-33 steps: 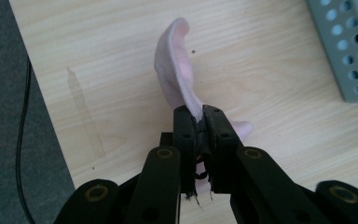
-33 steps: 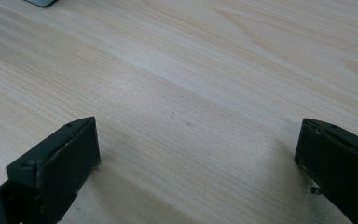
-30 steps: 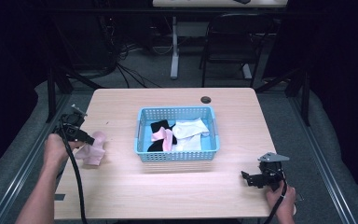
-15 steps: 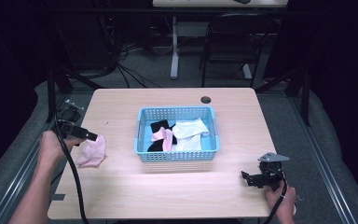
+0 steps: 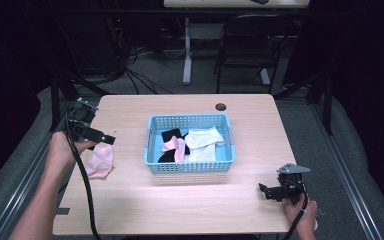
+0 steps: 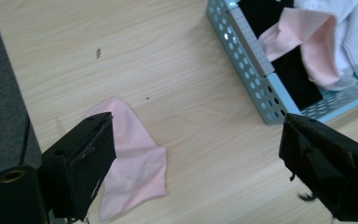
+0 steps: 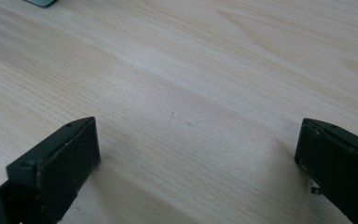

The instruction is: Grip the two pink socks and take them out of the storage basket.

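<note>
A pale pink cloth (image 6: 133,172) (thin, creased, one corner folded) lies flat on the table (image 5: 190,200) under the wide-open left gripper (image 6: 193,163); right gripper (image 7: 198,172) also gapes.

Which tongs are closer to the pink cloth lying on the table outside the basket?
The left. The left tongs are open just above the pink cloth, near the table's left edge. The right tongs are open far away, beyond the blue basket, near the front right corner.
</note>
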Tool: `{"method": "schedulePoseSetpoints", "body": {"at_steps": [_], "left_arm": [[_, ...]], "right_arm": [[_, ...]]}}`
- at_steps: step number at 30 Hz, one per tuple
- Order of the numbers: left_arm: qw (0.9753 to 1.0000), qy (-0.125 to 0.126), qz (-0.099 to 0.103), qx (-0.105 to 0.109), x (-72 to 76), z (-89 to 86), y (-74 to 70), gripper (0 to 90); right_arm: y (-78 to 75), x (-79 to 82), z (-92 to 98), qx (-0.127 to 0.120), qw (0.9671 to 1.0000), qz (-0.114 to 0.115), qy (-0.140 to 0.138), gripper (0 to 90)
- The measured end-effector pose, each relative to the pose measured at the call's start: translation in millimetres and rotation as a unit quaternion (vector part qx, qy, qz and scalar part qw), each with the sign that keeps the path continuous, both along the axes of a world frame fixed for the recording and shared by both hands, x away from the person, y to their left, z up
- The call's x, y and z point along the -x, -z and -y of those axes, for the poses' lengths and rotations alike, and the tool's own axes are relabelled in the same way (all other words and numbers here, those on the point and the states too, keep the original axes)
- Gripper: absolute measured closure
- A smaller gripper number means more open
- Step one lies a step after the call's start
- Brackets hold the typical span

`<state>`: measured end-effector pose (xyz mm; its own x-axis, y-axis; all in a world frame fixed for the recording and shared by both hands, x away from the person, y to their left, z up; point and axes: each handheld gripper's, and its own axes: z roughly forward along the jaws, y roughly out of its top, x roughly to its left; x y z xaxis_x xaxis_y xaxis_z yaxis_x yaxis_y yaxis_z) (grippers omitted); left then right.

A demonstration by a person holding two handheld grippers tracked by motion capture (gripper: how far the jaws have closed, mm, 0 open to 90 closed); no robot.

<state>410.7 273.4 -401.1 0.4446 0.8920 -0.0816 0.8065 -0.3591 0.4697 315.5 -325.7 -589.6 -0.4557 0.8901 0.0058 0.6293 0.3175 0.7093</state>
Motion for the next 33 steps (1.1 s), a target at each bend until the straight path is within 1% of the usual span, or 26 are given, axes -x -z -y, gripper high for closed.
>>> {"method": "schedulePoseSetpoints", "body": {"at_steps": [2, 6, 7, 11, 12, 13, 15, 21, 27, 28, 33], "left_arm": [[1.0000, 0.008, -0.002, 0.000, -1.5, 6.7, -0.8, 8.7], [0.9998, 0.018, 0.005, -0.003, -4.8, 19.6, -3.4, 6.4], [0.9998, 0.020, 0.006, -0.005, -5.8, 23.0, -4.0, 5.2], [0.9996, 0.027, 0.011, -0.002, -10.1, 37.4, -6.5, 0.1], [0.9995, 0.029, 0.011, -0.002, -11.1, 40.1, -6.7, 0.1], [0.9993, 0.035, 0.013, -0.007, -13.2, 45.8, -6.8, 0.1], [0.9992, 0.039, 0.012, -0.006, -15.6, 51.3, -6.5, 0.1], [0.9983, 0.057, 0.013, -0.007, -24.4, 76.8, -1.7, 0.0], [0.9969, 0.079, 0.003, -0.007, -32.0, 100.3, 7.0, 0.0], [0.9966, 0.082, 0.005, -0.009, -32.8, 103.8, 7.9, 0.0], [0.9957, 0.092, 0.005, -0.007, -36.4, 118.0, 10.8, 0.0]], "right_arm": [[0.0, 0.0, 0.0, 0.000, 1.0000, 0.000, 0.000, 0.0], [0.0, 0.0, 0.0, 0.000, 1.0000, 0.000, 0.000, 0.0], [0.1, 0.0, 0.0, 0.000, 1.0000, 0.000, 0.000, 0.0], [0.0, 0.0, 0.0, 0.000, 1.0000, 0.000, 0.000, 0.0], [0.1, -0.1, 0.1, 0.000, 1.0000, 0.001, 0.000, 0.0], [0.1, -0.1, 0.1, 0.000, 1.0000, 0.000, 0.000, 0.0], [0.1, 0.0, 0.1, 0.000, 1.0000, 0.000, 0.000, 0.0], [0.0, 0.0, 0.0, 0.000, 1.0000, 0.000, 0.000, 0.0], [0.0, 0.0, 0.1, 0.000, 1.0000, 0.000, 0.000, 0.0], [-0.4, 0.0, 0.3, 0.003, 1.0000, -0.001, -0.002, 0.0], [0.0, 0.0, 0.0, 0.001, 1.0000, 0.001, 0.000, 0.0]]}}
